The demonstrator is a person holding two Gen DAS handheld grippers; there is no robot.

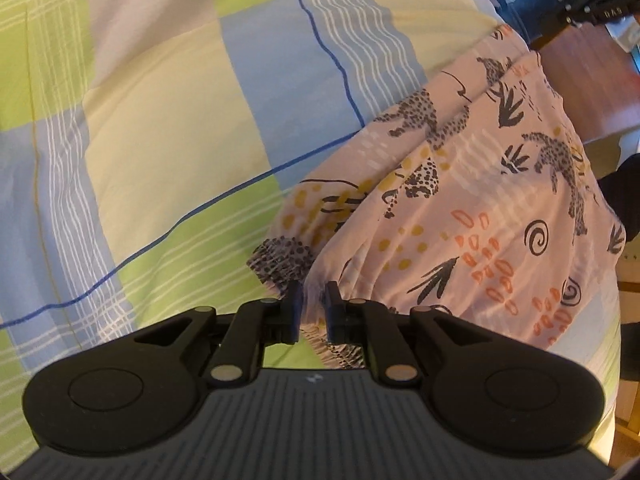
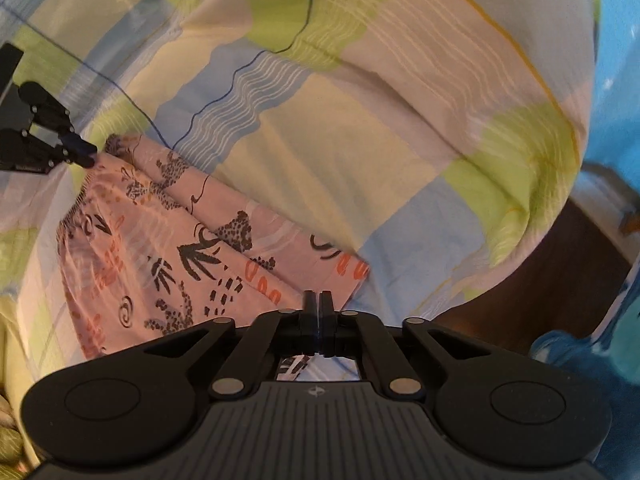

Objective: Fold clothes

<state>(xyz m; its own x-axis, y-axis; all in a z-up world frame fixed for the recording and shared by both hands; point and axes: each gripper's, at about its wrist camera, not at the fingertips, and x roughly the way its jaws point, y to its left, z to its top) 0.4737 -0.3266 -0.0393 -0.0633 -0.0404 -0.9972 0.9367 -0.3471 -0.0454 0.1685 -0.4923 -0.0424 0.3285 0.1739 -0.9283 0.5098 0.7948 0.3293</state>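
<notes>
The left gripper [image 1: 312, 308] fingers are clamped on the garment [image 1: 472, 208] hem; the right gripper [image 2: 319, 316] fingers are pressed together on its opposite edge. Open bedspread [image 1: 160, 120] is seen beyond both.

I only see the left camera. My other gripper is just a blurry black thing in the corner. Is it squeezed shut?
Observer: Yes, the right hand-held gripper has its fingers pressed together.
Operator: Is it holding my pink cloth?
Observer: The pink printed cloth runs under it; I cannot confirm a pinch.
Operator: Where's the cloth's other corner?
Observer: Flat on the checked quilt, just ahead of that gripper.
</notes>
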